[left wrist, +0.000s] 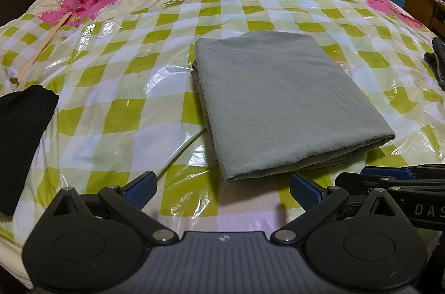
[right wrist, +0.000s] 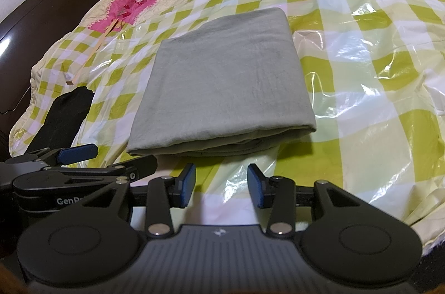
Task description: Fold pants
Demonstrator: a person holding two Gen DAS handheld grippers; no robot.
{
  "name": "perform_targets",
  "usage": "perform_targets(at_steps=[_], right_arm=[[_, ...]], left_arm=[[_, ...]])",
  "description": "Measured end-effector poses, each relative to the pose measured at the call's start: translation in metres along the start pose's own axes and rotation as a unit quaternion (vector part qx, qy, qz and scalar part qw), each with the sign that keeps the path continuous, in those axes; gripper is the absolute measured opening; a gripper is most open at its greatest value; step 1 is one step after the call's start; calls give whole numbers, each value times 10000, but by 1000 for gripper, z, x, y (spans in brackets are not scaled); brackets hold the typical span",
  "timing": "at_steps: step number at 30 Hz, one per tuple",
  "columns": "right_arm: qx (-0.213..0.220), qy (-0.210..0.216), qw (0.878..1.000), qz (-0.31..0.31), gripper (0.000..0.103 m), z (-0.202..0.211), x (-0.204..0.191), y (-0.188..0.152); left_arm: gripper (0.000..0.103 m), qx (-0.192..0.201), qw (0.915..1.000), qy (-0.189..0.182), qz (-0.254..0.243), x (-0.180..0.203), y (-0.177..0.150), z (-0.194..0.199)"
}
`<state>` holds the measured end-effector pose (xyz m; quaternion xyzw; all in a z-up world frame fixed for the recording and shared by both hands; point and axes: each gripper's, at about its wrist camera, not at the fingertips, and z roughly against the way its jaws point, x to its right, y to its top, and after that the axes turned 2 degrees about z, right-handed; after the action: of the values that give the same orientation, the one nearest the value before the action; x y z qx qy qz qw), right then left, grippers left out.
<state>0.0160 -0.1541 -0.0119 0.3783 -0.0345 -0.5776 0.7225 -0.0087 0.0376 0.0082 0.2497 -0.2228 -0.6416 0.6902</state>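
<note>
Grey-green pants (left wrist: 278, 102) lie folded in a tidy rectangle mid-bed, layered edges facing you. Your left gripper (left wrist: 222, 191) and right gripper (right wrist: 221, 185) hover just short of that near edge, fingers spread, holding nothing. Bare plastic sheet (right wrist: 375, 99) stretches rightward; a black garment (left wrist: 22, 138) lies left.

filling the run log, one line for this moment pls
stage: fold looks done | pants: folded rectangle, flat on bed cover | left gripper: open, empty | right gripper: open, empty
</note>
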Motion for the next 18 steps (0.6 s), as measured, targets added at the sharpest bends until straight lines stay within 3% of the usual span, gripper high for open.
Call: perform_targets(at_steps=[18], right_arm=[[-5, 2, 10000, 1, 43, 0, 0, 0]], left_arm=[[103, -10, 10000, -8, 6, 1, 1, 0]])
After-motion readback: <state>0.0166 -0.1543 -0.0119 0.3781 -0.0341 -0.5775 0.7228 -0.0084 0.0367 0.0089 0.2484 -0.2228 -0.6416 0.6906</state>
